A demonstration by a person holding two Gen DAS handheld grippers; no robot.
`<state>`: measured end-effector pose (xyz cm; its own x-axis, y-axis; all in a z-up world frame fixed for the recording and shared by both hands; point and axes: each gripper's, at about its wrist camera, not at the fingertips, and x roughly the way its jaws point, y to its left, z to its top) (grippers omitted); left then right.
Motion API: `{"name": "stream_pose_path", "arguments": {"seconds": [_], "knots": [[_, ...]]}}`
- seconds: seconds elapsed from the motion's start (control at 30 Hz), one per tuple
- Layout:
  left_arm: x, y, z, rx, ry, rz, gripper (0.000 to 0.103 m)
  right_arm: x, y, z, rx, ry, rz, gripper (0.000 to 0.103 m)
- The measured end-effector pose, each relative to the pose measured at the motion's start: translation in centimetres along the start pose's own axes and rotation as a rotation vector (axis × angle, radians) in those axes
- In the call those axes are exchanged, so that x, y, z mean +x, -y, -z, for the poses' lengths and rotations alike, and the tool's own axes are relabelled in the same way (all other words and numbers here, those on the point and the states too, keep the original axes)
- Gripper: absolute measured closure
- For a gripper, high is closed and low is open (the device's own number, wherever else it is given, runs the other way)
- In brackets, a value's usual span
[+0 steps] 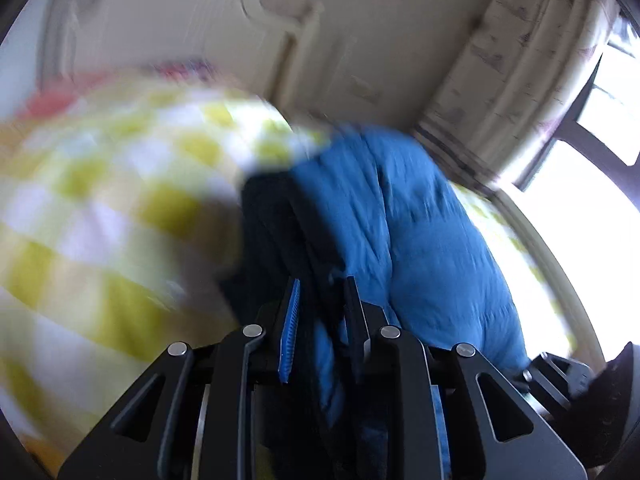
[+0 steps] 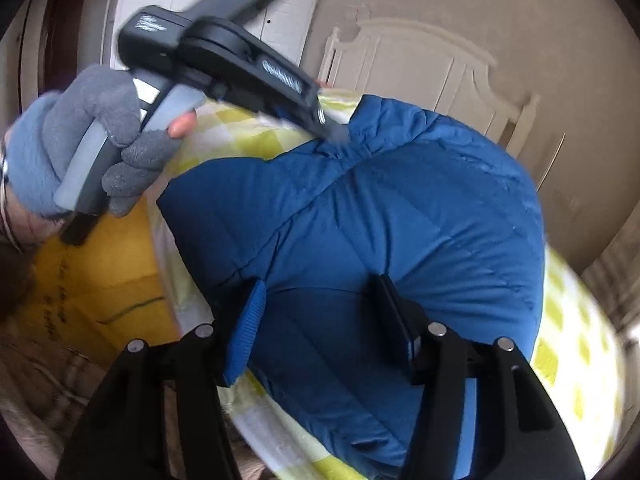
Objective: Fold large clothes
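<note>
A blue quilted jacket (image 2: 380,216) lies on a bed with a yellow and white checked cover (image 2: 568,344). My left gripper (image 1: 320,292) is shut on a fold of the jacket (image 1: 420,240), whose dark lining shows beside the fingers. In the right wrist view the left gripper (image 2: 332,130) reaches the jacket's far edge, held by a gloved hand (image 2: 80,148). My right gripper (image 2: 320,292) is open, its fingers spread over the jacket's near part. Whether they touch the fabric I cannot tell.
A cream headboard (image 2: 432,64) stands behind the bed. A curtain (image 1: 520,80) and a bright window (image 1: 600,160) are at the right in the left wrist view. A yellow box (image 2: 100,280) sits beside the bed at the left.
</note>
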<state>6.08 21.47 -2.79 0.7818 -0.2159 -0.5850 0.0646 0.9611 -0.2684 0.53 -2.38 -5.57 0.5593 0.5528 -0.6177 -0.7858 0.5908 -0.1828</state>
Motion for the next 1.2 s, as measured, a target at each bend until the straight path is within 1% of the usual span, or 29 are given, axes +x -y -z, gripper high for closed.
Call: {"name": "stream_pose_path", "arguments": {"seconds": [0.03,0.07,0.13,0.17,0.2,0.23,0.27,0.3,0.37,0.4,0.43,0.47,0.5,0.57,0.6,0.63,0.67,0.7,0.73,0.83,0.87,0.93,0.97,1.03,1.07,1.1,1.13,1.2], "knots": [[-1.0,0.9,-0.8,0.033,0.047,-0.044,0.082,0.1,0.0,0.1,-0.005,-0.001,-0.008,0.046],[-2.3,2.1,-1.9,0.056,0.106,-0.066,0.082,0.2,0.0,0.1,-0.008,0.0,-0.005,0.046],[-3.5,3.9,-3.5,0.077,0.168,-0.033,0.078,0.3,0.1,-0.2,-0.006,-0.004,0.005,0.046],[-3.6,5.1,-4.3,0.1,0.179,-0.011,0.068,0.1,-0.2,-0.1,-0.01,-0.008,0.009,0.046],[-3.0,6.6,-5.2,0.131,0.17,0.004,0.048,0.1,-0.1,-0.1,-0.01,-0.009,0.008,0.046],[-1.9,7.6,-5.8,0.152,0.146,0.028,0.034,-0.2,0.1,-0.1,-0.002,-0.007,0.002,0.046],[-0.7,8.0,-6.1,0.165,0.119,0.043,0.018,-0.2,0.4,-0.1,0.002,-0.005,-0.002,0.046],[1.6,8.5,-6.3,0.186,0.07,0.001,0.017,0.0,0.7,-0.2,0.002,-0.001,-0.006,0.046],[6.4,8.3,-5.7,0.25,-0.005,-0.211,0.017,-0.2,0.7,0.0,0.002,0.01,-0.009,0.046],[10.9,6.8,-4.4,0.282,-0.107,-0.321,0.009,-0.4,0.8,0.1,-0.002,0.021,-0.021,0.045],[12.2,5.0,-3.8,0.225,-0.134,-0.254,0.009,-0.5,0.8,0.2,-0.011,0.037,-0.03,0.045],[12.2,3.9,-3.7,0.171,-0.136,-0.218,0.009,-1.1,0.9,0.1,-0.026,0.041,-0.064,0.044],[11.7,2.9,-3.7,0.133,-0.136,-0.221,0.009,-1.5,1.2,0.0,-0.035,0.032,-0.098,0.043],[11.1,3.0,-3.2,0.166,-0.107,-0.255,0.009,-3.0,2.6,-0.5,-0.033,0.039,-0.147,0.045],[10.8,2.8,-2.9,0.166,-0.093,-0.261,0.009,-3.7,3.6,-0.8,-0.023,0.06,-0.139,0.045],[10.7,2.6,-2.7,0.151,-0.086,-0.251,0.009,-4.5,4.9,-1.2,-0.007,0.09,-0.105,0.045],[10.5,2.0,-2.7,0.128,-0.078,-0.239,0.009,-5.2,7.2,-1.7,0.03,0.125,-0.048,0.045],[10.3,1.8,-2.6,0.117,-0.075,-0.236,0.008,-5.6,8.9,-2.2,0.065,0.147,-0.008,0.048],[10.2,1.7,-2.4,0.109,-0.073,-0.232,0.008,-5.8,11.8,-3.0,0.13,0.178,0.051,0.055],[10.4,2.0,-2.5,0.104,-0.067,-0.236,0.007,-4.9,17.8,-4.8,0.273,0.212,0.12,0.067],[10.6,2.2,-2.4,0.103,-0.067,-0.236,0.007,-4.2,19.7,-5.7,0.312,0.225,0.143,0.067],[10.7,2.0,-2.4,0.097,-0.066,-0.233,0.007,-2.0,22.0,-7.4,0.327,0.225,0.179,0.067],[10.9,1.9,-2.4,0.095,-0.065,-0.234,0.006,0.2,23.0,-8.2,0.329,0.196,0.204,0.067],[11.0,1.7,-2.2,0.093,-0.064,-0.234,0.006,4.7,23.9,-8.5,0.34,0.086,0.187,0.067],[11.0,1.7,-2.3,0.092,-0.063,-0.241,0.006,9.0,23.9,-7.8,0.332,-0.074,0.139,0.067],[10.9,1.5,-2.3,0.083,-0.053,-0.255,0.005,12.2,23.5,-6.9,0.318,-0.172,0.111,0.066],[10.9,1.2,-2.3,0.073,-0.054,-0.27,0.005,13.1,23.3,-6.5,0.316,-0.162,0.115,0.066],[11.1,0.3,-2.2,0.04,-0.07,-0.232,0.005,13.1,23.4,-7.1,0.323,-0.186,0.119,0.066]]}}
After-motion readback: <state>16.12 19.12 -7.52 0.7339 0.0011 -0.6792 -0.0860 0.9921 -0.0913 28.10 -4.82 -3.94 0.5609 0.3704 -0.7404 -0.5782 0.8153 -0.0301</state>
